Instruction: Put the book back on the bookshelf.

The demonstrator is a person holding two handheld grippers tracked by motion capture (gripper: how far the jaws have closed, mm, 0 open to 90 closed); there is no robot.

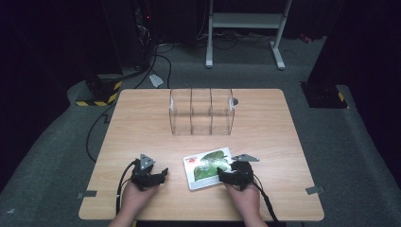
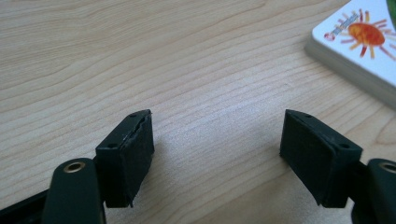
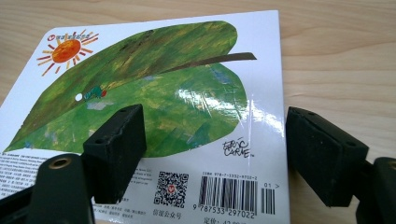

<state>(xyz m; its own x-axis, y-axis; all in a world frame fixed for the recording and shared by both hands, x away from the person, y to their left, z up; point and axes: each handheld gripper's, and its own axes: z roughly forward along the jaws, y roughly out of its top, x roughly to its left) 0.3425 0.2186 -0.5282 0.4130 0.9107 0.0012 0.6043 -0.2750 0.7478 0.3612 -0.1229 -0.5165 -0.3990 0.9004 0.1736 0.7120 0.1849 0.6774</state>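
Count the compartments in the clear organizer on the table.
3, side by side in the clear organizer at the table's far middle: left, centre and right, split by two clear dividers.

A thin white picture book with a green leaf cover (image 1: 208,168) is lying flat on the light wooden surface (image 1: 142,127), near my edge. My right claw (image 1: 226,174) is sitting over its near right corner, my left claw (image 1: 158,176) resting well to its left. A clear three-compartment plastic box (image 1: 202,112) is standing behind the book, mid-surface.

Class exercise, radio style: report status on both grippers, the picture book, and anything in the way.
Left gripper open, on bare table. Right gripper open, fingers over the book, not pressing. Book flat, back cover up. Clear divider rack stands well beyond.
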